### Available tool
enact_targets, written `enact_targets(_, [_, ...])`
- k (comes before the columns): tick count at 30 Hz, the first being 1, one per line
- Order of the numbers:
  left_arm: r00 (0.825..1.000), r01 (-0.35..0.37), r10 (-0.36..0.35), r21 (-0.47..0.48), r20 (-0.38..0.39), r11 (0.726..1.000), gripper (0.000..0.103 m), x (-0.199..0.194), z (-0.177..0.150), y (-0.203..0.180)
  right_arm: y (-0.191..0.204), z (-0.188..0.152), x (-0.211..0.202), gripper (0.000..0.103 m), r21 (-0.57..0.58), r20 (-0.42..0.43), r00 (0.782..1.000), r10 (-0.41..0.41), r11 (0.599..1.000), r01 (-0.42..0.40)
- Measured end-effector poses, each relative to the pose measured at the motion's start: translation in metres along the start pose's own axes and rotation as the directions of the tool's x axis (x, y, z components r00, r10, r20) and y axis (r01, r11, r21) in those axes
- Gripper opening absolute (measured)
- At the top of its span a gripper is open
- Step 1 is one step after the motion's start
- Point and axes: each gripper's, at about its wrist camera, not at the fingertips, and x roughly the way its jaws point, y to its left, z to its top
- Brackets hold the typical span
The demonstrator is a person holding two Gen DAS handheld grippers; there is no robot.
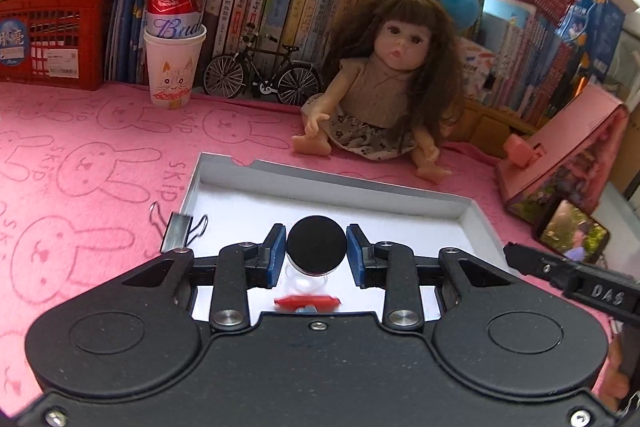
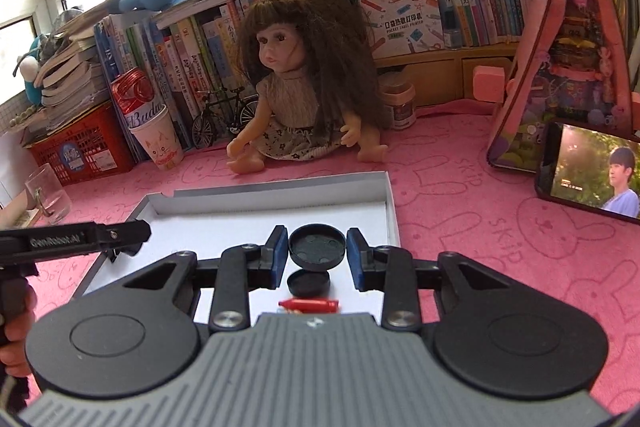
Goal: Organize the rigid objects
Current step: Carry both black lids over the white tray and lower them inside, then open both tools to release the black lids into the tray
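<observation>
The left gripper is pinching a small black-capped jar above the white tray. The right gripper is pinching a black lid, hollow side showing, over the same tray. Below it another black lid and a red crayon are lying in the tray. The step appears to be carrying pieces to the tray; next each needs lowering to a bare patch before release.

Right gripper: gripping a round black plastic lid.
Below: a red crayon is lying in the white cardboard tray.
</observation>
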Motion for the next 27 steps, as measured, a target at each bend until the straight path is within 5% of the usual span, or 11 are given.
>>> enact_targets(9, [0.999, -0.031, 0.031, 0.021, -0.024, 0.999, 0.031, 0.033, -0.002, -0.006, -0.003, -0.001, 0.039, 0.037, 0.075, -0.057, 0.998, 0.027, 0.997, -0.023])
enact_targets(27, [0.994, -0.073, 0.073, 0.003, -0.079, 0.997, 0.031, 0.064, 0.0, -0.005, 0.005, -0.004, 0.068, 0.037, 0.008, -0.086, 0.996, -0.01, 1.0, 0.01])
